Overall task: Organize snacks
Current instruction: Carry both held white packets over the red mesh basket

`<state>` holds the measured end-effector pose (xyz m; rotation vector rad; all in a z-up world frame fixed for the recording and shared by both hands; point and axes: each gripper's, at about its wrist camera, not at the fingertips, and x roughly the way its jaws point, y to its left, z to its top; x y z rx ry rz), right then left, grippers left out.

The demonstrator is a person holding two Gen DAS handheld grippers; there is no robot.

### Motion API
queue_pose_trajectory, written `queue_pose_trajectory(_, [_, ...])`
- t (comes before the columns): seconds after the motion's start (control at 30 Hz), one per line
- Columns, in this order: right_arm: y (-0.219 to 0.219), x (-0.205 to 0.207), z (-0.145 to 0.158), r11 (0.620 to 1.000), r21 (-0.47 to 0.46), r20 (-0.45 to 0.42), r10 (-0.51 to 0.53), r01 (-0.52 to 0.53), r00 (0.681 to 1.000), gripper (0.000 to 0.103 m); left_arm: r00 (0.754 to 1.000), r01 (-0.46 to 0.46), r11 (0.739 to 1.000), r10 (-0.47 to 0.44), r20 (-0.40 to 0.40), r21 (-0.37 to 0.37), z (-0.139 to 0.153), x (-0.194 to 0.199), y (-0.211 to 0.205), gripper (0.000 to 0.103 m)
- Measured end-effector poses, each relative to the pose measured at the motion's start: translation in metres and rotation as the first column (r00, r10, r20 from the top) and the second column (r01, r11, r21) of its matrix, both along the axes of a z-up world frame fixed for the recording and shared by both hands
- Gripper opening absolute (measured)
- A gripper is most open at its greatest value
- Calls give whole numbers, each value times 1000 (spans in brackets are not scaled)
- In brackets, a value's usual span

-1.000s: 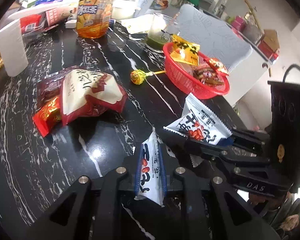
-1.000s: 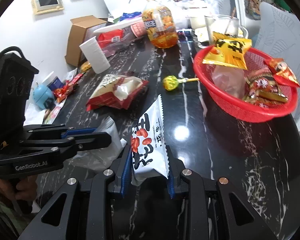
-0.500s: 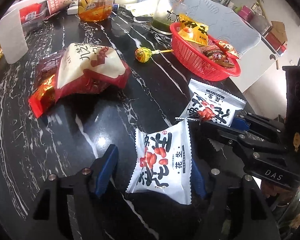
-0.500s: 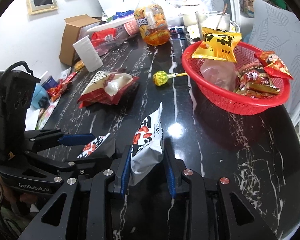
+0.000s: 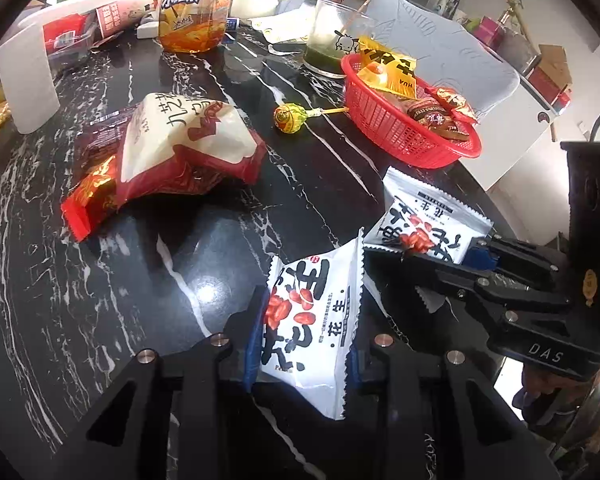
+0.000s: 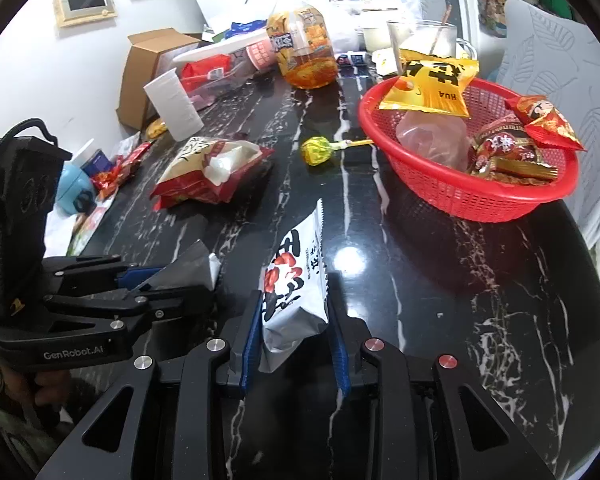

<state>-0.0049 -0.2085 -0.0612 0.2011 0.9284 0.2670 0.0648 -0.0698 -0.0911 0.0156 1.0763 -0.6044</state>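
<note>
Black marble worktop [image 5: 80, 300] stretched ahead of you, cluttered with snacks. Your left gripper [image 5: 300, 344] was closing its jaws on a white peanut packet [image 5: 312, 320], long axis pointing away from you. Your right gripper [image 6: 292, 336] pinched a second peanut packet [image 6: 296, 276] edge-on. Ahead and to the right sat the red basket [image 6: 460, 196], already holding several snacks; your right hand looked nearer to it, the packet likely next in.

White peanut packet [image 6: 294, 280] between right tool [image 6: 294, 320] pads
</note>
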Motion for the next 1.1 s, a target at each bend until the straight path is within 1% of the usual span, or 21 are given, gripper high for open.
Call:
queue_pose_trajectory(0.17, [2, 0, 0, 1000, 14, 7, 10, -10, 1000, 30, 999, -8, 1000, 8, 44, 0, 12, 1, 1, 32])
queue_pose_trajectory(0.23, [3, -1, 3, 1000, 13, 18, 16, -16, 1000, 30, 999, -5, 1000, 6, 50, -19, 18, 3, 1, 32])
queue_pose_trajectory(0.3, [3, -2, 6, 1000, 13, 28, 20, -20, 999, 30, 999, 3, 999, -1, 53, -34, 23, 5, 1, 32])
queue_pose_trajectory(0.5, [-2, -4, 21, 1000, 4, 68, 2, -3, 998, 30, 993, 30, 998, -24, 114, -47, 42, 11, -7, 32])
queue_pose_trajectory(0.63, [-10, -8, 34, 1000, -16, 98, -21, 23, 995, 30, 988, 64, 995, -53, 148, -71, 57, 15, -20, 32])
queue_pose_trajectory(0.8, [-25, -12, 48, 997, -41, 135, -55, 61, 989, 30, 976, 112, 990, -94, 198, -83, 73, 18, -40, 32])
queue_pose_trajectory(1.1, [-57, -10, 66, 986, -103, 184, -112, 132, 977, 30, 953, 192, 979, -168, 253, -72, 91, 28, -79, 32])
